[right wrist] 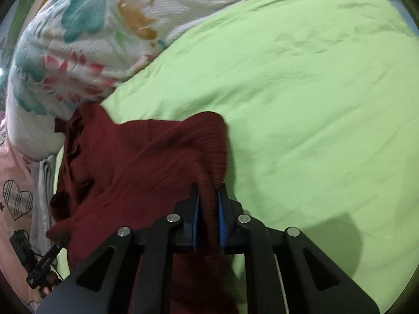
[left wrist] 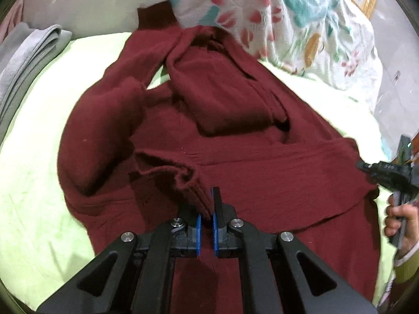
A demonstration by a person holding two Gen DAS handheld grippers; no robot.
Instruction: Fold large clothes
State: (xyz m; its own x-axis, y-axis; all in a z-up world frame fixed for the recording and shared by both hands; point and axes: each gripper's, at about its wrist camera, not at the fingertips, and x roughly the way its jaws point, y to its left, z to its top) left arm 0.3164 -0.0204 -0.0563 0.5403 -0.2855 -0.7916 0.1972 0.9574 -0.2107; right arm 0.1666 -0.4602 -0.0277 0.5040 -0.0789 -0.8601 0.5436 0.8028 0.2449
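The maroon sweater (left wrist: 209, 120) lies spread on the green bed sheet (right wrist: 301, 91). The left hand-held gripper (left wrist: 207, 204) pinches a bunched edge; the right hand-held gripper (right wrist: 209, 196) clamps its ribbed hem, beside a floral quilt (right wrist: 78, 39).

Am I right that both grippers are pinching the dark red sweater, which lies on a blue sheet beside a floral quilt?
Not quite: the sheet is light green, not blue, as both wrist views show. The rest holds: the left gripper and right gripper are each shut on the dark red sweater, which lies beside the floral quilt.
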